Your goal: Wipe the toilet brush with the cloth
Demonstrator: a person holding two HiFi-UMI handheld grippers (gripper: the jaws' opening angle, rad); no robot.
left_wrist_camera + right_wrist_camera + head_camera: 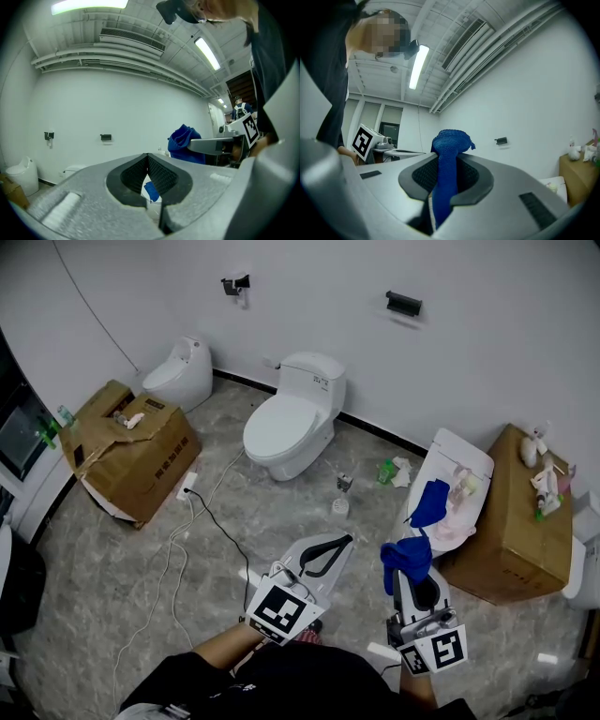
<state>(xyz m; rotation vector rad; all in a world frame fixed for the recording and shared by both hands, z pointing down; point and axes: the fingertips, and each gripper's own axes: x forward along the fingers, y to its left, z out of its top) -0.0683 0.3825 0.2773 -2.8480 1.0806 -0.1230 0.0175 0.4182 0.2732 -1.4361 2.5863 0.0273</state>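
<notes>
My right gripper (413, 576) is shut on a bunched blue cloth (405, 557), which sticks up past the jaw tips; in the right gripper view the cloth (449, 157) runs between the black pads of that gripper (445, 166). To its left, my left gripper (341, 543) is shut with nothing in it; its pads meet in the left gripper view (147, 159), where the held cloth (184, 143) shows to the right. A second blue cloth (430, 502) lies on a white toilet part (466, 456) ahead. I see no toilet brush.
A white toilet (286, 423) stands ahead and a smaller one (180, 371) at the back left. Cardboard boxes sit at the left (131, 451) and right (520, 526). Cables (202, 517) trail over the floor, with small litter (340, 506) near the toilet.
</notes>
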